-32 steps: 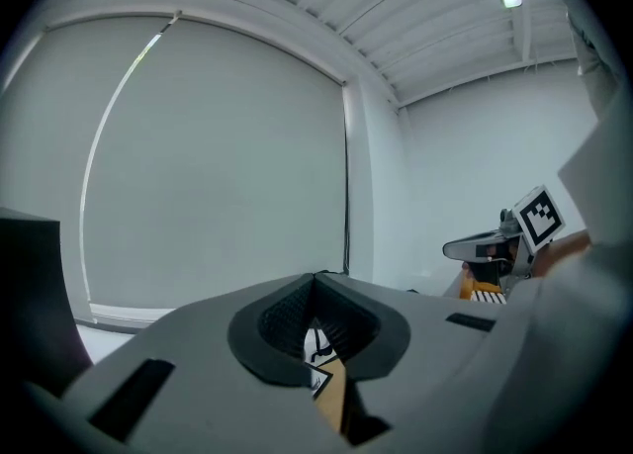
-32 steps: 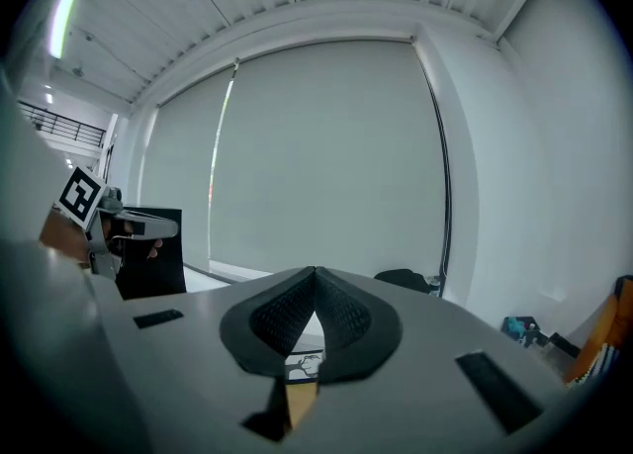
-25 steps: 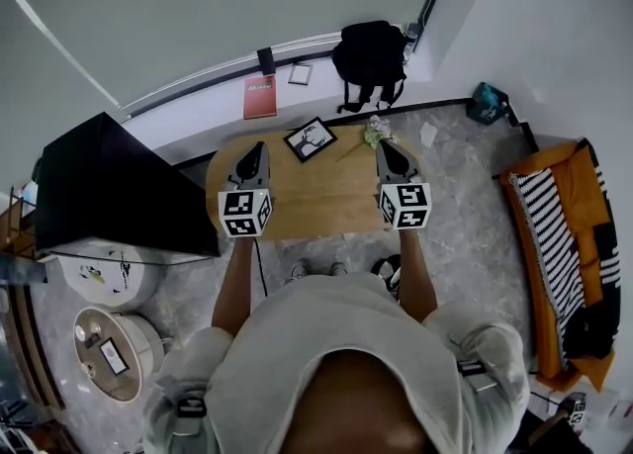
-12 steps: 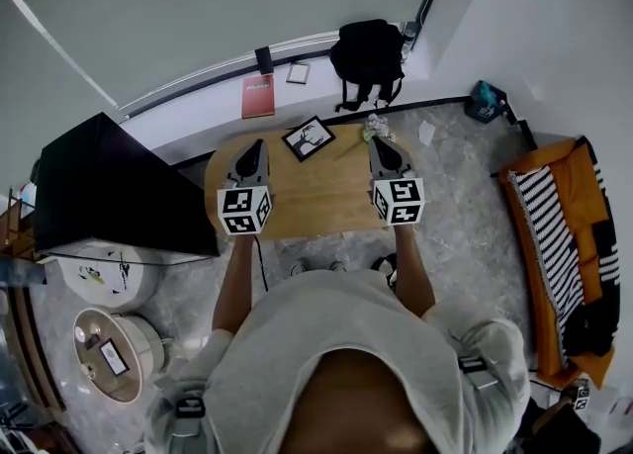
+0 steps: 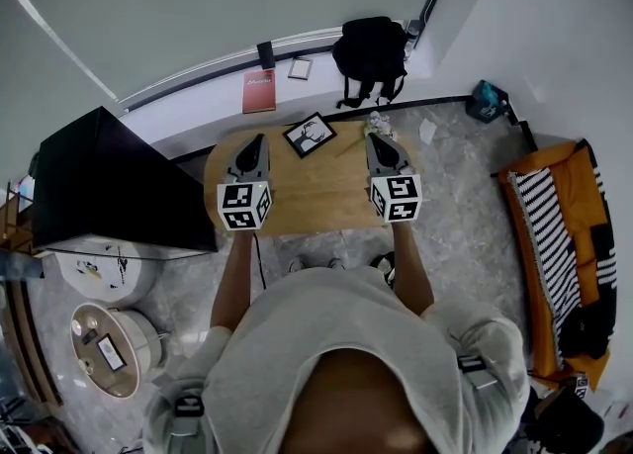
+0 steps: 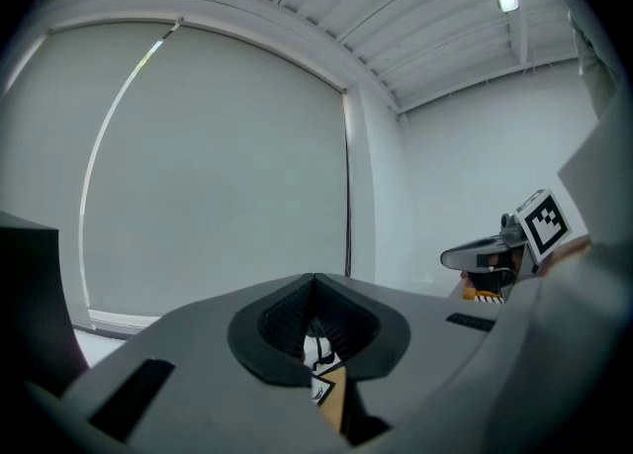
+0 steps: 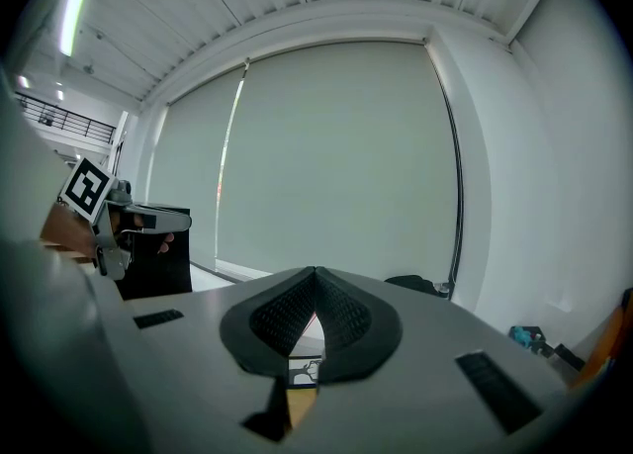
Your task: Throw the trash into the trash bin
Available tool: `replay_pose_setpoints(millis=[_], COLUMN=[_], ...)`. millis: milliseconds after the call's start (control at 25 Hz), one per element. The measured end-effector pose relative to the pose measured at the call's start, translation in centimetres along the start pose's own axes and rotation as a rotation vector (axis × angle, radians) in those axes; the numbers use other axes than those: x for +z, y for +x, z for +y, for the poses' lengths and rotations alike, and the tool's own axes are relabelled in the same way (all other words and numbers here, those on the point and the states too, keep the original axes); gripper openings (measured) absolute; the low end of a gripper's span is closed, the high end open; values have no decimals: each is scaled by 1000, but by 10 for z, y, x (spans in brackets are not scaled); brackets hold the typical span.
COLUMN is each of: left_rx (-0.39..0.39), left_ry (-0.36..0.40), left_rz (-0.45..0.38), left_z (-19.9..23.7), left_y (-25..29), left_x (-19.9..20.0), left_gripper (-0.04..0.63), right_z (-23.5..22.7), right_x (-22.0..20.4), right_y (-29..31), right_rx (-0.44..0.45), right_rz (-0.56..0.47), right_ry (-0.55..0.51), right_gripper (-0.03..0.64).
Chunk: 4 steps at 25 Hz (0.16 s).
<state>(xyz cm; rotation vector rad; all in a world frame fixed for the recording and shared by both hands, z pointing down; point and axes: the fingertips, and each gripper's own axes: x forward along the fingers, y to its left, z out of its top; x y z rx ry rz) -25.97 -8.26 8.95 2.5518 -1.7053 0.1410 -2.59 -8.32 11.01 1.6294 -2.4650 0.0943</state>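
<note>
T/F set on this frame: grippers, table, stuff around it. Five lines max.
1. The left gripper and right gripper both have their fingers together with nothing between them. True.
2. The picture frame lies on the wooden table, between the two grippers in the head view. True.
3. The black backpack sits on the table. False: it sits beyond the table, against the wall.
4. The left gripper holds the red book. False: the book lies beyond the table, and no gripper touches it.
5. A black cabinet stands at the table's left end in the head view. True.
</note>
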Motion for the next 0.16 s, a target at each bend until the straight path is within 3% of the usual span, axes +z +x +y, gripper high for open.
replay_pose_setpoints(millis=[160], left_rx=[-2], left_ry=[-3], left_rz=[-1], left_z=[2], left_y=[1], left_x=[-1], left_gripper=[18], right_z=[3], right_x=[-2], right_y=[3], right_rx=[4], right_rz=[3], right_ry=[-1], right_gripper=[29])
